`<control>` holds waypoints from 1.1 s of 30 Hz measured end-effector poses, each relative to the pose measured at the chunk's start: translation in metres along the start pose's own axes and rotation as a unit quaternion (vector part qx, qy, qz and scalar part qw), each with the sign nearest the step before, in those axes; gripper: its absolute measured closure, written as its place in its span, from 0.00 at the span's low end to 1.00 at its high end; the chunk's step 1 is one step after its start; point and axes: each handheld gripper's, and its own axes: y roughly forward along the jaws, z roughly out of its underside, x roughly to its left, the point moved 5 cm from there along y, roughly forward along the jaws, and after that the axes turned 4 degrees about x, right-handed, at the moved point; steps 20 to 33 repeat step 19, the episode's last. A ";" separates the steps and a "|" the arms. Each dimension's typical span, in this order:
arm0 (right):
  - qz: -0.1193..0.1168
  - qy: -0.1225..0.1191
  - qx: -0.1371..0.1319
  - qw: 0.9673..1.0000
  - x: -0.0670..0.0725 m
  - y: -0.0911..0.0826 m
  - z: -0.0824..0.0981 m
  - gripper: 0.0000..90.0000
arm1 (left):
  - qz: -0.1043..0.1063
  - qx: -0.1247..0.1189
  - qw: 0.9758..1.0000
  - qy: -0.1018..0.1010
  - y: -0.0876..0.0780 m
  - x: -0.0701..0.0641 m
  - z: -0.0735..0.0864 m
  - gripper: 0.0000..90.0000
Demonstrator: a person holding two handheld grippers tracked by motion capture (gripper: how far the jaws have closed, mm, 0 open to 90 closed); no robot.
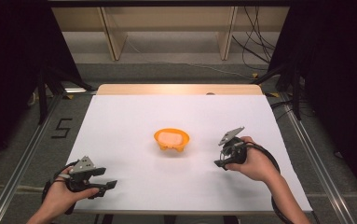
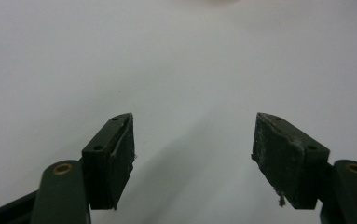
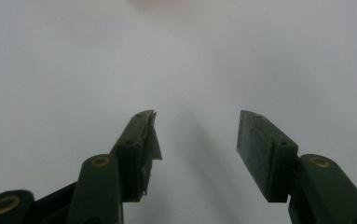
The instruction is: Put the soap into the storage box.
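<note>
An orange bowl [image 1: 171, 139] with something pale pink inside stands at the middle of the white table [image 1: 120, 121]. My left gripper [image 1: 107, 185] lies low near the front left, jaws pointing right, held by a hand. In the left gripper view its jaws [image 2: 192, 140] stand wide apart over bare white surface, nothing between them. My right gripper [image 1: 219, 163] is to the right of the bowl, a hand's width away, tilted down toward the table. The right gripper view has its jaws [image 3: 197, 135] apart with nothing between the pads.
The table's wooden far edge [image 1: 178, 89] runs along the back. Black curtains flank both sides. Cables [image 1: 255, 51] trail on the floor behind the table. A cable loops from the right hand toward the front edge.
</note>
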 end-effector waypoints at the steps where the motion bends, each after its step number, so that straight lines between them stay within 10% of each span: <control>1: 0.005 0.006 -0.004 1.000 0.000 0.001 0.003 0.52 | -0.005 0.001 1.000 -0.001 0.000 0.000 0.000 0.33; 17: 0.003 0.058 -0.015 0.998 -0.001 0.006 0.017 0.54 | 0.003 -0.001 1.000 0.001 0.000 0.000 -0.001 0.33; 33: 0.005 0.059 -0.014 0.998 -0.002 0.005 0.015 0.54 | 0.004 -0.005 1.000 -0.004 0.000 -0.001 -0.001 0.33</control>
